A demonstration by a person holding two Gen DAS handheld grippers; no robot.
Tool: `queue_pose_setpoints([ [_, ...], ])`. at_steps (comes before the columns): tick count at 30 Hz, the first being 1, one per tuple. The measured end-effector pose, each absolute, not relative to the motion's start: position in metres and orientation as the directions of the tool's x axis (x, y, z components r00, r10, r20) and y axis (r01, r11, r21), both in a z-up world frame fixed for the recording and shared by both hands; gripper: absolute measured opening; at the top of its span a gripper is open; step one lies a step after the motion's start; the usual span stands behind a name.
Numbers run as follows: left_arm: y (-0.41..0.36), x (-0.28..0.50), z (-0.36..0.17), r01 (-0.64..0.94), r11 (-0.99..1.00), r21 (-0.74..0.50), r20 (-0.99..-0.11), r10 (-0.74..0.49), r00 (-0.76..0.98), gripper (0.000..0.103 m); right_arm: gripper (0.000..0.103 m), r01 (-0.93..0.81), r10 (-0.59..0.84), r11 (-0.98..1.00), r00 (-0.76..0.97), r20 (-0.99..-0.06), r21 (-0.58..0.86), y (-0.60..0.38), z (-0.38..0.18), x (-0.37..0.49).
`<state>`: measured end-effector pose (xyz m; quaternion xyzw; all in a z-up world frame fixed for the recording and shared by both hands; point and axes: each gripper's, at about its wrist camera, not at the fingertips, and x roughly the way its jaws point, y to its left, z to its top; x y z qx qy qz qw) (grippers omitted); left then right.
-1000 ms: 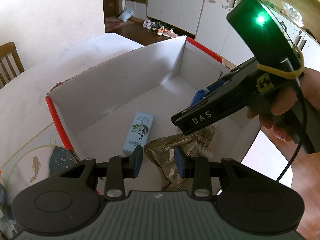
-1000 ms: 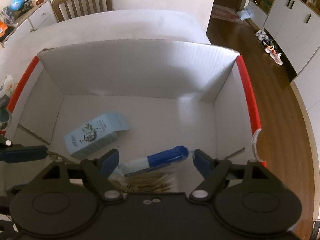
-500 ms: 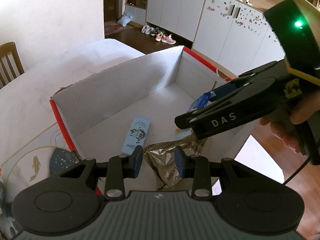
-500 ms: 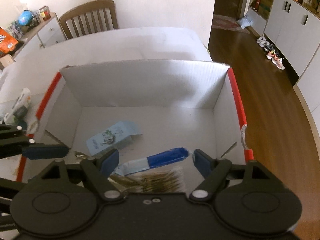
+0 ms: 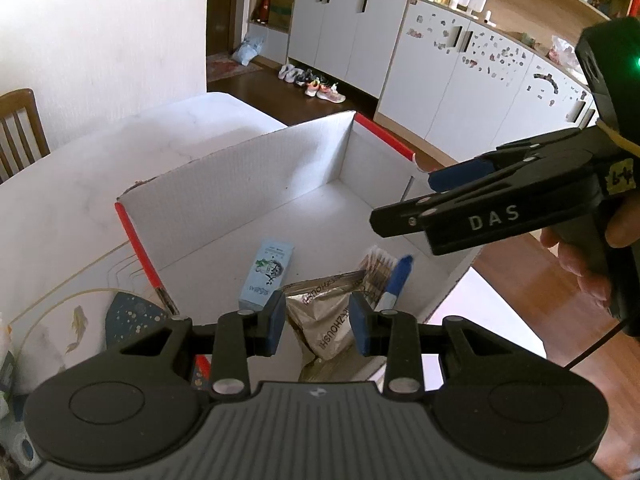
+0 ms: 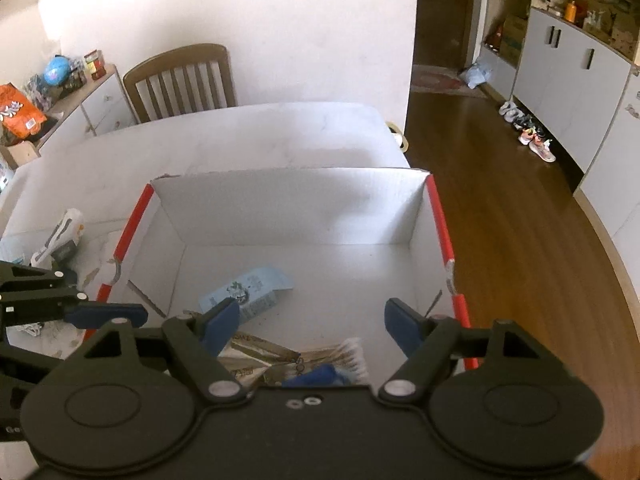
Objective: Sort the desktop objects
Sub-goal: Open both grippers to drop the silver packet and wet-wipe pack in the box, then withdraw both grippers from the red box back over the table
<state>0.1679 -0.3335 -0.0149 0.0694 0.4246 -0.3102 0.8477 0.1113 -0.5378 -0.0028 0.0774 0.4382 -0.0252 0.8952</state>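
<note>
- White table top [image 6: 260, 136] with faint marble veins, under a big open cardboard box [image 5: 256, 168]; wooden chair [image 6: 180, 76] behind the table, against a plain white wall.
- Brown wooden floor [image 6: 500, 208] to the right, with white cabinets [image 5: 348, 20] that have dark handles, and a row of shoes [image 5: 312, 82] at their foot.
- Side cupboard [image 6: 68, 96] at far left, crowded with small colourful packages, too small to read.
- Box made of white corrugated card, straight walls, red tape along two top edges.
- Inside the box, on the bottom: light blue carton [image 5: 268, 272] lying flat, with a dark round picture and small print, not readable.
- Just beside it, crinkled shiny foil pouch [image 5: 324, 320] of gold-brown colour, with printed letters ending in "ZHOUSHI".
- On the pouch side, clear packet of cotton swabs [image 5: 376, 272], and a blue-and-white tube-shaped item [image 5: 396, 276] lying against it.
- Left gripper [image 5: 318, 324] above the near edge of the box, blue pads a little apart, nothing between them.
- Right gripper [image 6: 312, 320] above the box, jaws spread wide, holding nothing; seen also from the left camera [image 5: 424, 200], black body with white letters "DAS", a yellow sticker with handwriting like "64", and a green light.
- Mat with gold fish drawing [image 5: 78, 320] on the table left of the box, and a white crumpled bag [image 6: 60, 236] near it.
</note>
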Motion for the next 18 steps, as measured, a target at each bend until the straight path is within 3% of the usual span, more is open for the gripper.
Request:
queue_pose_setpoints([
  [18, -0.293, 0.143, 0.001, 0.587, 0.791, -0.171, -0.725, -0.504, 0.468, 0.034, 0.082, 0.147, 0.014, 0.978, 0.667, -0.745, 0.150, -0.502, 0.018, 0.069],
])
